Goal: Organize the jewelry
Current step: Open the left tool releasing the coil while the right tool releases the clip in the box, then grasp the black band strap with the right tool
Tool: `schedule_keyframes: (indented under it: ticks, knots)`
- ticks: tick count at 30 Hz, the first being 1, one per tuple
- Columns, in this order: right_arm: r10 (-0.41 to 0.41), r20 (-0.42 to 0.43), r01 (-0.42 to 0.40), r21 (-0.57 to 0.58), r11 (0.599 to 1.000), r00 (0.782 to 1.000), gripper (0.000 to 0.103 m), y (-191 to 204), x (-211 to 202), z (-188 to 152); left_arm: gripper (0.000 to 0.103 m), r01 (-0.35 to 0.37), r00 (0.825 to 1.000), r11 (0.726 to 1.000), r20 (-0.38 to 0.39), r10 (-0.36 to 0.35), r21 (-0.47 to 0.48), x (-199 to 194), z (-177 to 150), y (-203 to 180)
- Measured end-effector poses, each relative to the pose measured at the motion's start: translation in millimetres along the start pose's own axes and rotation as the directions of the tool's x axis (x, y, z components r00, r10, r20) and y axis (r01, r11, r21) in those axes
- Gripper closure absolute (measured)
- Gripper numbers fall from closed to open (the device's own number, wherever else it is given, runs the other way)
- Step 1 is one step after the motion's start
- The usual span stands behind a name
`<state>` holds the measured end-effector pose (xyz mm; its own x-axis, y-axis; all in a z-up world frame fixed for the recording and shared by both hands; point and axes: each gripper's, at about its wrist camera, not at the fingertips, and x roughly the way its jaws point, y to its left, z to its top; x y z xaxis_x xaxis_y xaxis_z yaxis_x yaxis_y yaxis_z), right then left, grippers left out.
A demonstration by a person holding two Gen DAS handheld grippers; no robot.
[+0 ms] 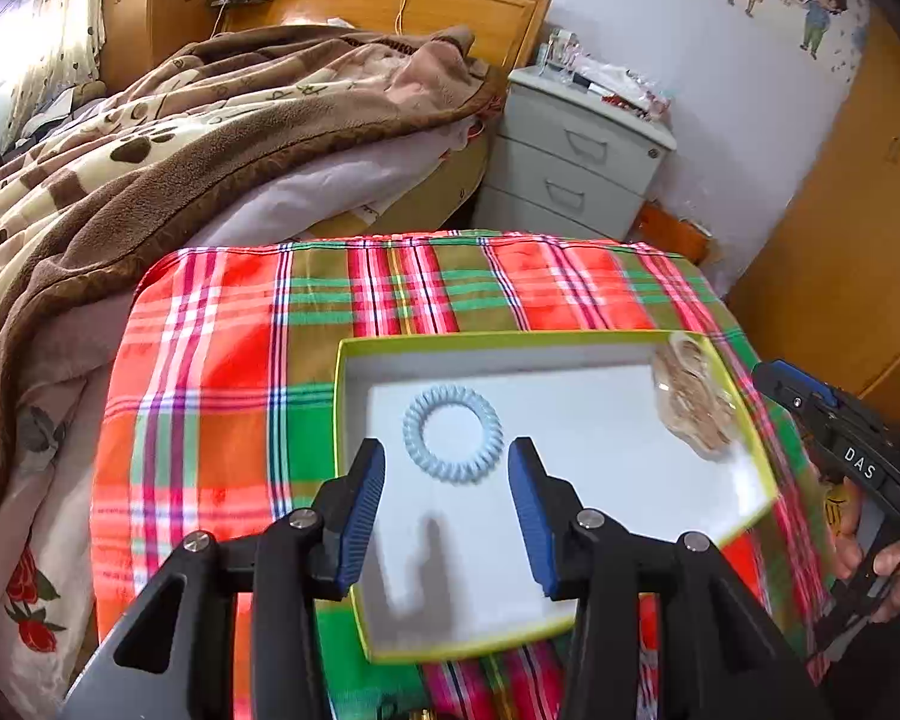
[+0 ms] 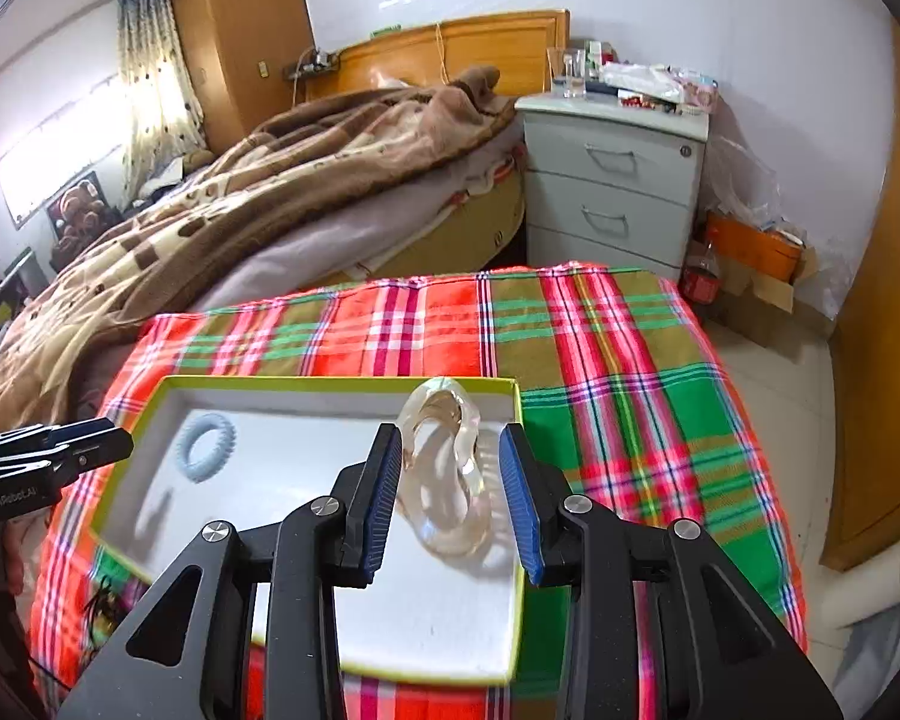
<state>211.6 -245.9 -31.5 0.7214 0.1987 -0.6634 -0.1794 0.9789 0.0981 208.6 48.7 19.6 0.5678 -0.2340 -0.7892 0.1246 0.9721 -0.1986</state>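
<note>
Bedroom, with a plaid-covered surface (image 1: 222, 360) beside the bed (image 1: 150, 138). Nearest in the left wrist view: left hand-held gripper (image 1: 447, 483), pads spread apart with nothing between them, poised over the near part of the white tray (image 1: 570, 420). Just beyond its tips, a pale blue spiral hair tie (image 1: 453, 433) lying flat toward the tray's left edge. At the tray's far right corner, a clear bracelet (image 2: 444, 468), leaning against the rim, flanked by the open pads of the right hand-held gripper (image 2: 452, 483); touching or not, cannot tell. Probably mid-placement, pieces being laid into the tray. Next move likely calling for a clean lift-away without dragging the bracelet. Beyond, a grey nightstand (image 2: 612, 180).
</note>
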Motion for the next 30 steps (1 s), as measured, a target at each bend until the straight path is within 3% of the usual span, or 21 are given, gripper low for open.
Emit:
schedule_keyframes:
  ticks: [10,20,30]
  knots:
    - [0.087,-0.01,-0.087,-0.051,0.995,0.996,0.068,16,-44,-53,0.058,0.018,0.998,1.0,0.064,-0.017,-0.021,-52,-55,4]
    - [0.131,-0.075,-0.139,-0.121,0.983,0.989,0.068,32,-51,-103,0.058,0.008,0.999,0.999,0.037,-0.006,-0.05,-66,-111,14]
    - [0.121,-0.139,-0.148,-0.204,0.968,0.983,0.068,52,-44,-128,0.054,0.007,1.0,0.996,-0.006,-0.008,-0.086,-70,-146,22]
